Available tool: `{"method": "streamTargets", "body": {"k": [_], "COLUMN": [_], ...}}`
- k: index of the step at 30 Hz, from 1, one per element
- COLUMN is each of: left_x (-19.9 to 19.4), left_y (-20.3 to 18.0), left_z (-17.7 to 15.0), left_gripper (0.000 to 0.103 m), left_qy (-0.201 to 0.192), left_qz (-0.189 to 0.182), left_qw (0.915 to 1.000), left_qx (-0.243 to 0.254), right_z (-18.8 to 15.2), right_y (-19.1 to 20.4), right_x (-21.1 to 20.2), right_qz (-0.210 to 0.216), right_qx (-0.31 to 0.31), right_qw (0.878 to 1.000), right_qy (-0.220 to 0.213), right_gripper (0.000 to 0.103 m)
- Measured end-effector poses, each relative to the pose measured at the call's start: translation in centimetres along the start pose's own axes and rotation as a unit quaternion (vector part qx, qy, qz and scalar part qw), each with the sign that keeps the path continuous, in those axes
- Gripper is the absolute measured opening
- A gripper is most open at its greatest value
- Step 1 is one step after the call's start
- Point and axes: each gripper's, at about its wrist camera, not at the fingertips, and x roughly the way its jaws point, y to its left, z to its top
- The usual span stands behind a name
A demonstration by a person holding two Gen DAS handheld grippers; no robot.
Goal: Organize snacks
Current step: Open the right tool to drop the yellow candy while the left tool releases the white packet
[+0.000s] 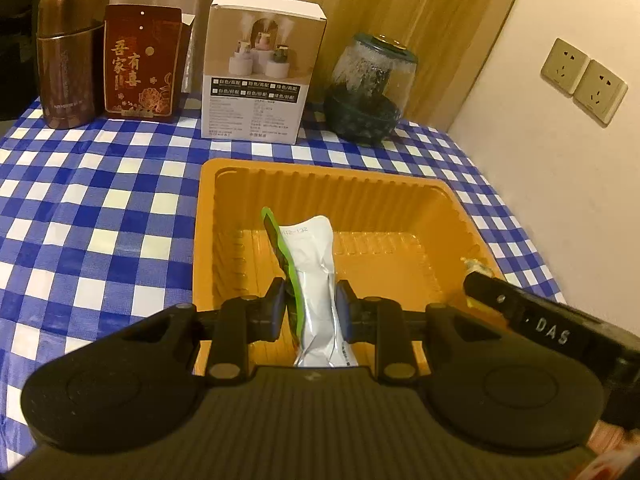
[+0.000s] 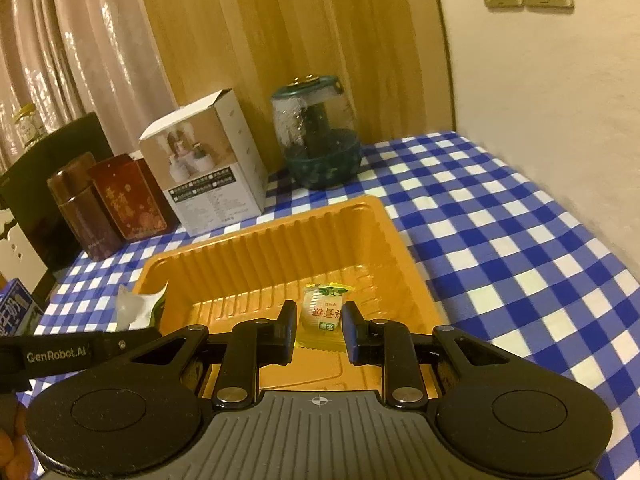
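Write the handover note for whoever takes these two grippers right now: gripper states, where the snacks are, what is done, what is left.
Left gripper: shut on a white-and-green snack pouch, held over the orange tray.
Right gripper: shut on a small wrapped candy, also over the tray.
Done: both snacks picked up and brought to the tray.
Left: lower and release each into the tray, which looks otherwise empty.

One tray [image 1: 224, 216] – two snack packets [image 1: 316, 280] [image 2: 322, 310] – two tins [image 1: 66, 60], one box [image 1: 260, 72].
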Motion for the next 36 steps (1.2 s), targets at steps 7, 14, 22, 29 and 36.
{"method": "streamTargets", "body": {"k": [7,14,22,29,36], "left_x": [0.2,-0.3,-0.3,-0.4,-0.9], "left_y": [0.3,0.5,0.5,0.6,0.7], "left_z": [-0.2,-0.1,-0.2,-0.2,-0.3], "left_gripper": [0.034,0.035,0.036,0.043,0.043], "left_qy": [-0.010,-0.016,-0.014,-0.016,-0.021], "left_qz": [0.001,0.006,0.009,0.010,0.010], "left_qw": [0.9999,0.9997,0.9997,0.9997,0.9996], "left_qx": [-0.013,-0.018,-0.017,-0.017,-0.017], "right_z": [-0.5,-0.5,-0.6,-0.7,0.0], "right_y": [0.5,0.3,0.3,-0.5,-1.1], "right_x": [0.4,0.4,0.5,0.2,-1.0], "right_qz": [0.004,0.007,0.011,0.036,0.032], "right_qx": [-0.007,-0.002,0.002,0.035,0.044], "right_qw": [1.000,1.000,1.000,0.999,0.998], "right_qy": [0.008,0.008,0.010,-0.008,-0.035], "right_gripper": [0.025,0.025,0.025,0.069,0.069]}}
